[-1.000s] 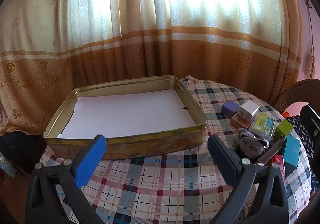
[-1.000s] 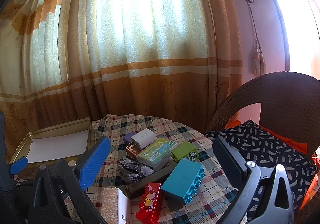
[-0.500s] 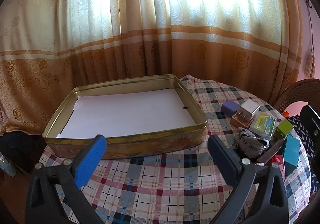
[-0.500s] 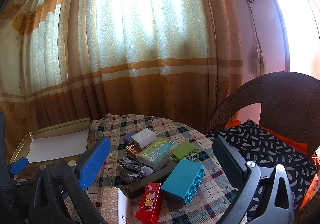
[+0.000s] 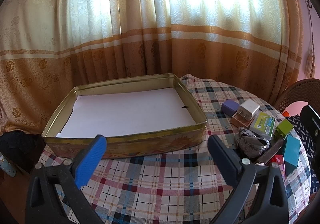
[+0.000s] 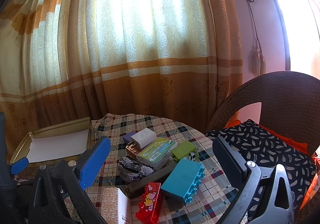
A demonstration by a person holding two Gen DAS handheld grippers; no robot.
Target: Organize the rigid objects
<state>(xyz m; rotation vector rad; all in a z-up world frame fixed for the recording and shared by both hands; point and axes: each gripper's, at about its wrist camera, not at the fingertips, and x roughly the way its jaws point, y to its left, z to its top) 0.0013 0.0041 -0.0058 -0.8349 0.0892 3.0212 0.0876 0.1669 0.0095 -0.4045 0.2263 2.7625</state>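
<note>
On the plaid-covered worktop (image 5: 160, 174) a shallow gold tin (image 5: 124, 140) sits toward the curtain side, lined with a white sheet of paper (image 5: 128, 112) and holding nothing else. Hovering just in front of its near wall, the left gripper (image 5: 156, 150) has its jaws spread wide, pinching nothing; one finger carries a blue pad (image 5: 90, 161), the other is dark.

To the right of the tin, well apart from it, lies the cluster of rigid objects. From the right wrist view, the right gripper (image 6: 160, 161) hangs above this pile with its jaws also spread wide and holding nothing. At the far side of the pile a white charger plug (image 6: 143, 137) rests on a small brown box (image 6: 132, 149), with a purple block (image 6: 128, 137) touching behind it. A clear case with a green label (image 6: 158, 152) lies just beside the plug, and a lime green brick (image 6: 185, 152) sits to its right. Nearer the camera, a teal brick (image 6: 183, 180) lies tilted, studs facing sideways, resting against a long dark bar (image 6: 152, 177). A sequinned pouch (image 6: 133, 169) sits left of the bar, a red printed brick (image 6: 149, 205) lies in front of it, and a patterned booklet (image 6: 115, 207) shows at the bottom edge.

Beyond the worktop stand a wicker chair (image 6: 280, 99) with a dark leaf-print cushion (image 6: 266, 150), and an orange and cream curtain (image 6: 140, 43)
</note>
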